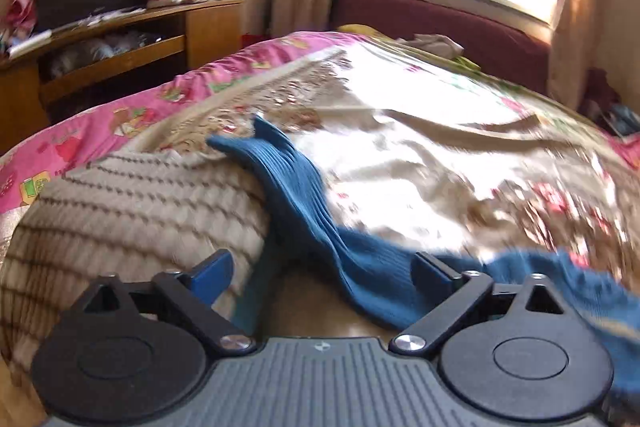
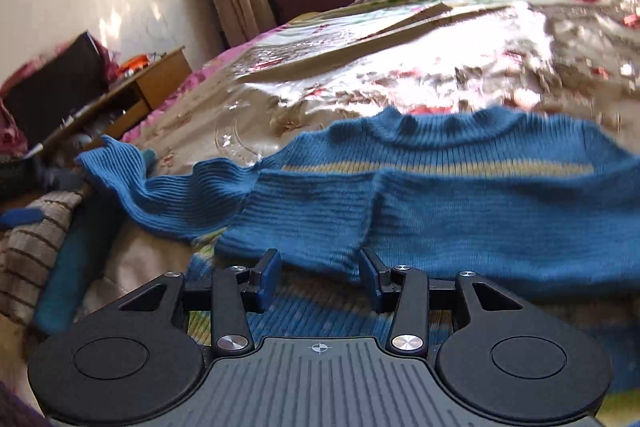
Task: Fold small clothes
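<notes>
A small blue knit sweater (image 2: pixel 460 199) with a yellow chest stripe lies flat on the bed, collar away from me. Its right sleeve is folded across the body; its left sleeve (image 2: pixel 160 187) stretches out to the left. My right gripper (image 2: pixel 320 279) is open just above the folded sleeve's cuff, holding nothing. My left gripper (image 1: pixel 324 271) is open wide, and the outstretched blue sleeve (image 1: pixel 296 195) runs between its fingers without being pinched. The left gripper's blue fingertip shows at the far left of the right wrist view.
A beige striped knit garment (image 1: pixel 132 211) lies left of the sleeve. The bed has a shiny floral cover (image 1: pixel 440 155) over a pink quilt (image 1: pixel 100 123). A wooden TV stand (image 1: pixel 120 39) is at left, a maroon sofa (image 1: pixel 440 23) under the window.
</notes>
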Demonstrator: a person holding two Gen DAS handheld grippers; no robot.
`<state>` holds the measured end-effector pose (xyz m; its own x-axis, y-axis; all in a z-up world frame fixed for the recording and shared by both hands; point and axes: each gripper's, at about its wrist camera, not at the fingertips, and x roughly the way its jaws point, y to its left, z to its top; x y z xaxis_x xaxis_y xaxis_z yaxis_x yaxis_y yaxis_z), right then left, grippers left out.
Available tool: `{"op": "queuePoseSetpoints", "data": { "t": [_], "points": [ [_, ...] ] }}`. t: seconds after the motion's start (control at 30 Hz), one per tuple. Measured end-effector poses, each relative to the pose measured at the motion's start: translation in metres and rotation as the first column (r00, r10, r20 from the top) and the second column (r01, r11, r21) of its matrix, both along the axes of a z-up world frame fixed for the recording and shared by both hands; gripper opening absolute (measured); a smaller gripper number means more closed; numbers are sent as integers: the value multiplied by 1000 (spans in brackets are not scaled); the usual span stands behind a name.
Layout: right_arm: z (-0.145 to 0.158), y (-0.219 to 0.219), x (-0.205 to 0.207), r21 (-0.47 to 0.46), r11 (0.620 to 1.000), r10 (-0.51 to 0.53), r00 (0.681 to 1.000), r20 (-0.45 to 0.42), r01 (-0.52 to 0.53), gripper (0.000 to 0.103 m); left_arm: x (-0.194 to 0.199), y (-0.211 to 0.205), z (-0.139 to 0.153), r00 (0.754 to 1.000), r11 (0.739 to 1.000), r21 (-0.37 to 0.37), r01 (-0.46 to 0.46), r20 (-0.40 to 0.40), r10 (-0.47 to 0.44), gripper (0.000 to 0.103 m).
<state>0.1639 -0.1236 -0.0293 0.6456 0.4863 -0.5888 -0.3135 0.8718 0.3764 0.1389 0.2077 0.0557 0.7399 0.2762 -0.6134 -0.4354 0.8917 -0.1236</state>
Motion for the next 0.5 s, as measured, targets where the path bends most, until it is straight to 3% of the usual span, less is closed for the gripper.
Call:
{"op": "queuePoseSetpoints", "data": {
  "t": [0.13, 0.5],
  "points": [
    [-10, -6, -1, 64, 998, 28, 999, -18, -27, 43, 24, 34, 5, 994, 994, -27, -102, -37, 101, 75],
    [-12, -23, 2, 170, 985, 49, 997, -64, -37, 45, 70, 79, -11, 959, 951, -134, -278, -88, 269, 48]
  ]
}}
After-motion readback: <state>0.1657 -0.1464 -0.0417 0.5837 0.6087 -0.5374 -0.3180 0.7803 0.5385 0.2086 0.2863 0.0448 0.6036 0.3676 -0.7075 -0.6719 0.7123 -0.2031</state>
